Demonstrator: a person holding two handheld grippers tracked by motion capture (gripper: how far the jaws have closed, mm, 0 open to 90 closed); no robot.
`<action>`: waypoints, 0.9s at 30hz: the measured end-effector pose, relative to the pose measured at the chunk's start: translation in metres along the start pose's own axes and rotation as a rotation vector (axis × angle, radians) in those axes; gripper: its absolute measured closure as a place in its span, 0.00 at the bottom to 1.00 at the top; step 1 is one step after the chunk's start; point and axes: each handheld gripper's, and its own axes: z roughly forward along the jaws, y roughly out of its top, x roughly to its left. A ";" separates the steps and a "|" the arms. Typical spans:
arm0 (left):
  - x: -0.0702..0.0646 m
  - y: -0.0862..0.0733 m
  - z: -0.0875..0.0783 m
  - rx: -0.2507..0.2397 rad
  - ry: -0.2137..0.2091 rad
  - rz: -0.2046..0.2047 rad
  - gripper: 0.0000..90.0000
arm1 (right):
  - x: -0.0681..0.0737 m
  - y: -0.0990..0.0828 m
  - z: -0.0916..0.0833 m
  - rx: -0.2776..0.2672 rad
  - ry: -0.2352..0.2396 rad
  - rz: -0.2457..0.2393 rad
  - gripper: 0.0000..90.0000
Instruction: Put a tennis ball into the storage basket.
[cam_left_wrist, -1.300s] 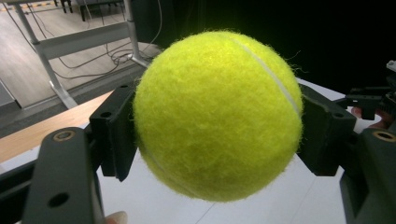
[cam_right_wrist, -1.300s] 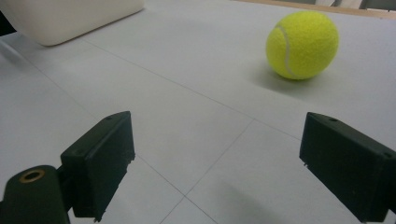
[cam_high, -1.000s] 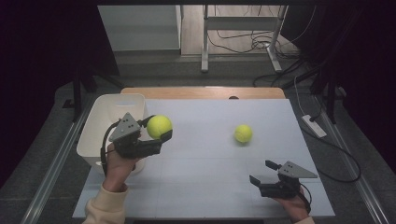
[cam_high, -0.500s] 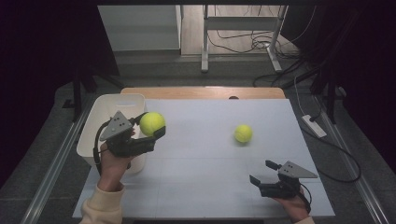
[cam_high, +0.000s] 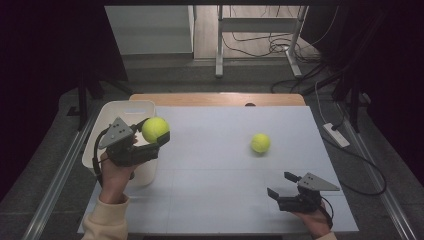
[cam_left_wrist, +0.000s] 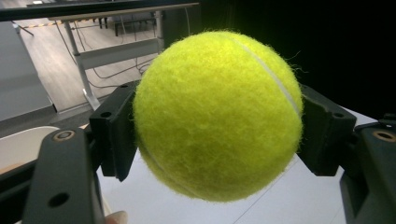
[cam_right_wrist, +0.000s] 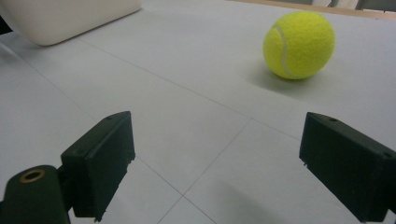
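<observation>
Tennis ball (cam_high: 155, 129) clamped in my left claw (cam_high: 159, 134), left of frame, hiding the white bin's (cam_high: 112, 111) rim; my right claw (cam_high: 283, 185) gapes empty, lower right.

bare table (cam_high: 210, 170) mid-span, loose ball (cam_high: 260, 143), bin (cam_high: 112, 112) left
</observation>
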 end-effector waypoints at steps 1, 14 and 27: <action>0.001 0.000 0.000 0.001 0.003 -0.003 0.29 | 0.000 0.000 0.000 -0.001 0.001 0.001 0.12; 0.014 -0.004 -0.003 0.014 0.050 -0.034 0.29 | 0.002 0.001 0.000 -0.004 0.001 -0.007 0.12; 0.030 -0.006 -0.007 0.033 0.113 -0.082 0.29 | 0.002 0.001 -0.001 -0.005 -0.002 -0.003 0.12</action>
